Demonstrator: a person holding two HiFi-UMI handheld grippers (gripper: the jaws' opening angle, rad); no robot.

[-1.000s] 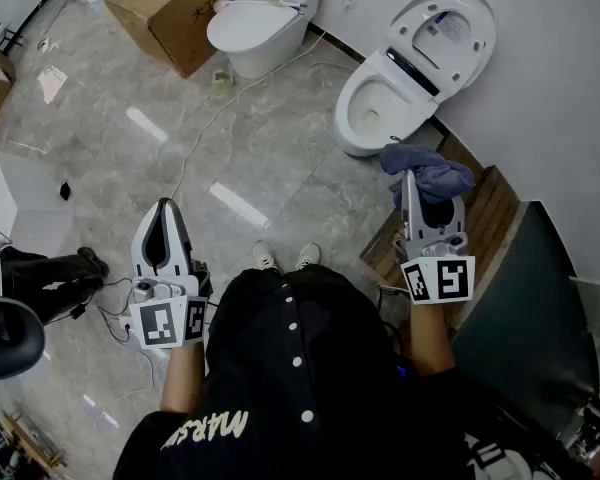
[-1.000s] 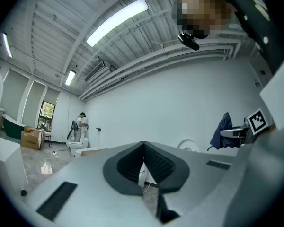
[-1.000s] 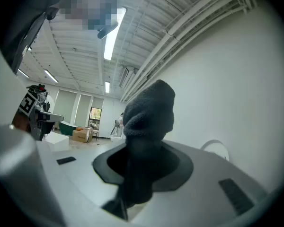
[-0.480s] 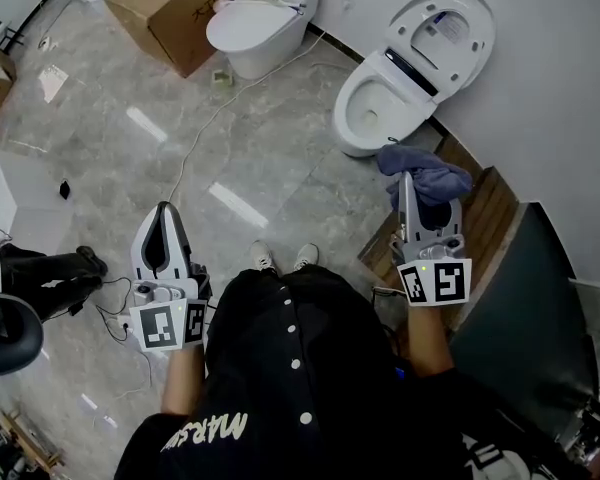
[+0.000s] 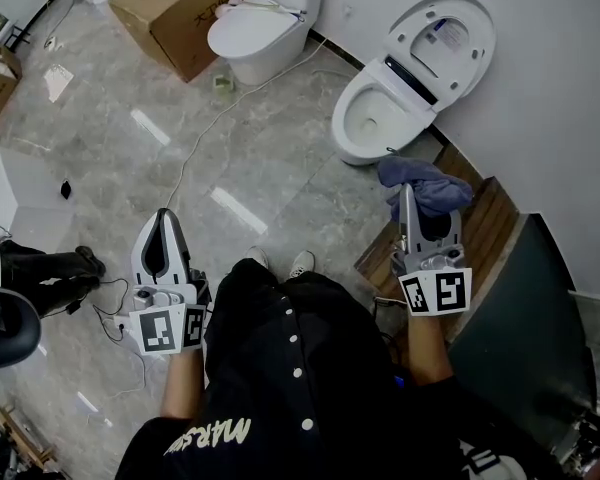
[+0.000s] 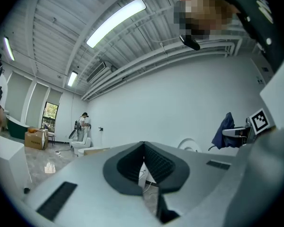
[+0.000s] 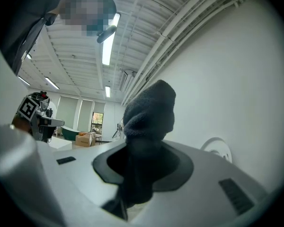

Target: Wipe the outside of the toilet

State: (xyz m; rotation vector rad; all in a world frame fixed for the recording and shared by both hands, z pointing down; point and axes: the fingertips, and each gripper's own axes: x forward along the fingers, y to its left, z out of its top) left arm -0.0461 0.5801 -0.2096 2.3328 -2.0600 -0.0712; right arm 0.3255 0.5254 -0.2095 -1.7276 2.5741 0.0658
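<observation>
Toilet [image 5: 365, 118] white, lid raised, bowl open | right tongs [image 5: 407, 191] clamped on blue cloth [image 5: 432, 182] | left tongs [image 5: 162, 216] closed, empty

the left gripper [image 5: 163, 220] is held out at the person's left side, its jaws closed together with nothing between them. the right gripper [image 5: 409, 196] reaches a little further forward, jaws clamped on a cloth [image 5: 432, 180]. both forearms [image 5: 183, 383] stretch forward from the body.
</observation>
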